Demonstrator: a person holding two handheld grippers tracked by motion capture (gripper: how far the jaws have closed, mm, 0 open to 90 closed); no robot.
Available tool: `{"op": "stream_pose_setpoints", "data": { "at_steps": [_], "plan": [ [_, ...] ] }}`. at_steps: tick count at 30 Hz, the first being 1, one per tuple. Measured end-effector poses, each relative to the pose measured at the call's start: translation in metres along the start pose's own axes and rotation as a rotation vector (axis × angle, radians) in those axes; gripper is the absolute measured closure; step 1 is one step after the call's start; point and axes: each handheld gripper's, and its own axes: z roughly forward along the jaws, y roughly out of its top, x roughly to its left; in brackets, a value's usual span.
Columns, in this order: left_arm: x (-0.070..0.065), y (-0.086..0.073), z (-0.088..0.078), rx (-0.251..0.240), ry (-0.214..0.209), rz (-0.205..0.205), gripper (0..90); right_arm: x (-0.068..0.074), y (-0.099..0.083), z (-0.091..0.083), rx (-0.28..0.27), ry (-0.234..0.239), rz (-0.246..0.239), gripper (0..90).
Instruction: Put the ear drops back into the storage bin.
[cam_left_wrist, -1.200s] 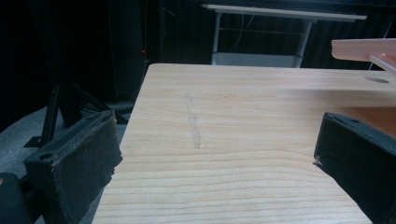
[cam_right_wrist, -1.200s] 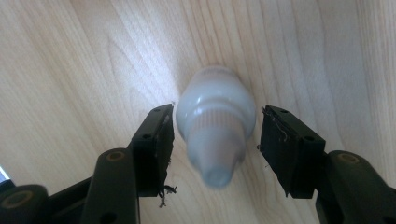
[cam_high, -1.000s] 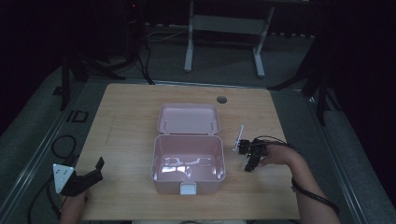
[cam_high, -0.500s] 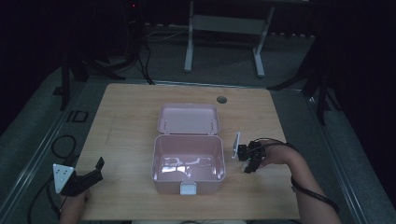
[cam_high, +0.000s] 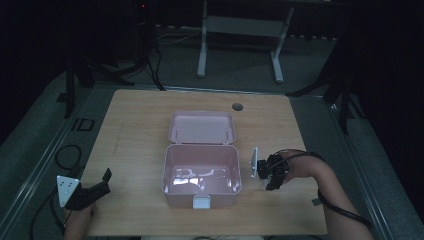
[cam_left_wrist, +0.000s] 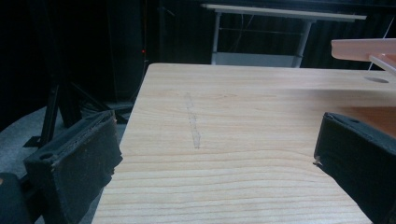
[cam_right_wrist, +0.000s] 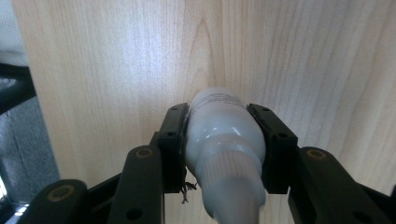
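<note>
Gripped across its body by the right gripper (cam_right_wrist: 224, 140), a small white bottle (cam_right_wrist: 223, 135) is held over the bare table (cam_high: 135, 125), just right of the open pink box (cam_high: 201, 172); against the earlier pictures it is carried closer to the box wall. Placement inside seems likely next. The left gripper (cam_left_wrist: 219, 154) is held wide open and empty at the near left corner.

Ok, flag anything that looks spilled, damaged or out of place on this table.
Nothing spilled or broken. The pink box sits open and looks empty, lid laid back. The right claw is clamped on a white bottle. One faint pale streak marks the tabletop ahead of the open left claw.
</note>
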Motion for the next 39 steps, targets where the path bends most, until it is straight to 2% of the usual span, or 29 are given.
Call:
{"op": "stream_pose_setpoints", "data": {
  "at_steps": [2, 6, 18, 23, 39],
  "plan": [
    [0.000, 0.000, 0.000, 0.000, 0.001, 0.000, 0.5, 0.001, 0.000, -0.005, -0.002, 0.002, 0.021, 59.8],
    [0.000, 0.000, 0.000, -0.001, 0.001, -0.004, 0.5, 0.005, 0.001, -0.016, -0.015, -0.005, 0.029, 59.8],
    [0.000, 0.000, 0.000, 0.001, 0.003, 0.000, 0.5, 0.021, 0.009, -0.049, -0.026, -0.030, -0.009, 59.8],
    [0.000, 0.000, 0.000, 0.000, 0.002, 0.000, 0.5, 0.022, 0.012, -0.062, -0.025, -0.047, 0.006, 59.8],
    [0.000, 0.000, 0.000, -0.001, 0.000, -0.002, 0.4, 0.025, 0.037, -0.099, -0.035, -0.079, -0.030, 59.8]
  ]
}}
